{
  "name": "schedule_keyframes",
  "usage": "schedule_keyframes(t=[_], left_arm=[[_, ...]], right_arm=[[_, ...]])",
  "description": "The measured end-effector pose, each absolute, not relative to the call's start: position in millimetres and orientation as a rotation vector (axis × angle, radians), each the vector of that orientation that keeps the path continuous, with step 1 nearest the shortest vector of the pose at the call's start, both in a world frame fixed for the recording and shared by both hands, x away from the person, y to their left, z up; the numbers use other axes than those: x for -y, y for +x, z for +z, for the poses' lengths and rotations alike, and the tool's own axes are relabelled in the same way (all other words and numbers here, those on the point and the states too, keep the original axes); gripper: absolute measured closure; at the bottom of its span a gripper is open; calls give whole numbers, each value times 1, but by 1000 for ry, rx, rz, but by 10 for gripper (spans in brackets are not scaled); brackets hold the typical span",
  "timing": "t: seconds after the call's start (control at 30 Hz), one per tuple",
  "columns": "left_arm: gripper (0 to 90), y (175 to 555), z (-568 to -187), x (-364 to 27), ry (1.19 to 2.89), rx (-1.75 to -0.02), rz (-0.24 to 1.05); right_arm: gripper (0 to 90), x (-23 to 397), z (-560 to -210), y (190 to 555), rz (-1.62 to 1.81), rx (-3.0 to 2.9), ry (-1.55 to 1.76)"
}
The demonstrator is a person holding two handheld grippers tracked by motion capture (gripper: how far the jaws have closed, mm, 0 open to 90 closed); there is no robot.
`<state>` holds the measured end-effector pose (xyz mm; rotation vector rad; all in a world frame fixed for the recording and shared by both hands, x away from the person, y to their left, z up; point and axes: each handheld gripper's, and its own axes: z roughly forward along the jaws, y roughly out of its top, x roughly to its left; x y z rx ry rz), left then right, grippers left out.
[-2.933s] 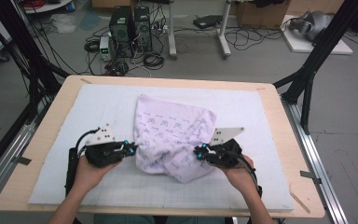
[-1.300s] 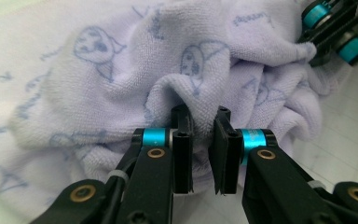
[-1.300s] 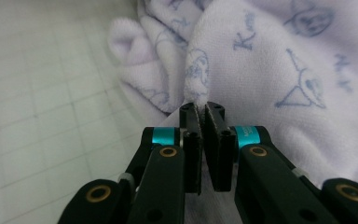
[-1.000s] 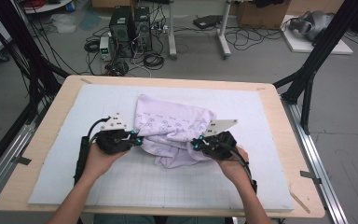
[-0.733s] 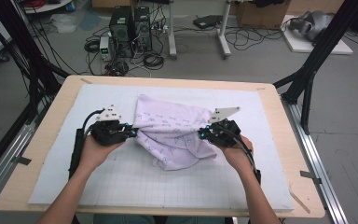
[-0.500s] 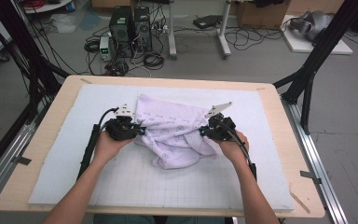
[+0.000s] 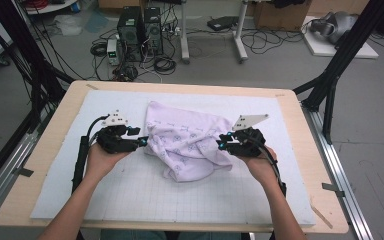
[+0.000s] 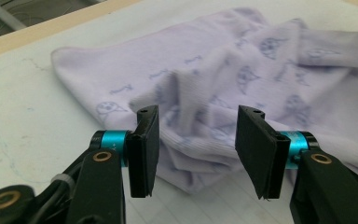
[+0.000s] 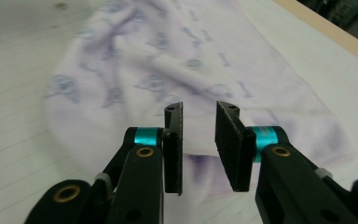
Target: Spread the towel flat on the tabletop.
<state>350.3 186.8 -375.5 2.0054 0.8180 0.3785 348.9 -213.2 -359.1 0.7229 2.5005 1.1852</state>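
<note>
A crumpled pale lilac garment (image 7: 187,140) with small blue prints lies in the middle of the white grid mat (image 7: 145,200). My left gripper (image 7: 142,142) sits at the garment's left edge. Its jaws have just been opening and now stand wide apart. In the left gripper view (image 8: 199,112) the garment (image 8: 242,70) lies just beyond the pads, with nothing pinched. My right gripper (image 7: 221,145) rests at the garment's right edge. Its jaws have just been opening to a narrow gap (image 9: 199,106). The cloth (image 9: 135,70) shows through that gap, unpressed.
The mat covers a wooden table (image 7: 300,130). Black frame posts (image 7: 330,75) stand at the far right and far left corners. Computers and cables (image 7: 140,35) lie on the floor beyond the table's far edge.
Both grippers carried the garment's near edge away from the person, let go of it, and drew apart and slightly back. The garment now lies folded over on the mat.
</note>
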Motion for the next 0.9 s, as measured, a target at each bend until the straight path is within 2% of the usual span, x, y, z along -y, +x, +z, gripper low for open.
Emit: schedule_keyframes(t=[0.1,0.13,0.17,0.2,0.23,0.27,0.37,0.43,0.47,0.53,0.57,0.6,0.63,0.9], left_arm=[[523,339,-378,-181,2019,-779,368],[549,333,-385,-172,2044,-731,324],[570,333,-385,-172,2044,-731,324],[576,333,-393,-161,2090,-699,254],[576,333,-393,-161,2090,-699,254],[569,335,-400,-149,2087,-687,222],[523,339,-406,-139,2071,-709,207],[525,346,-416,-125,2065,-754,198],[562,348,-419,-121,2069,-761,204],[722,350,-425,-116,2099,-758,220],[779,350,-425,-116,2099,-758,220],[852,349,-427,-116,2133,-740,229],[876,349,-427,-116,2133,-740,229],[897,319,-391,-148,2093,-670,337]], right_arm=[[694,207,-360,336,1182,-2523,663],[657,200,-367,328,1157,-2545,615],[657,200,-367,328,1157,-2545,615],[605,195,-378,326,1099,-2575,619],[605,195,-378,326,1099,-2575,619],[535,192,-390,330,1050,-2597,661],[525,191,-397,336,1018,-2614,716],[614,190,-401,343,1001,-2609,717],[653,189,-403,345,995,-2609,712],[738,188,-405,347,963,-2626,703],[738,188,-405,347,963,-2626,703],[795,188,-405,347,960,-2633,694],[805,188,-403,345,972,-2635,693],[817,196,-376,318,1126,-2601,617]])
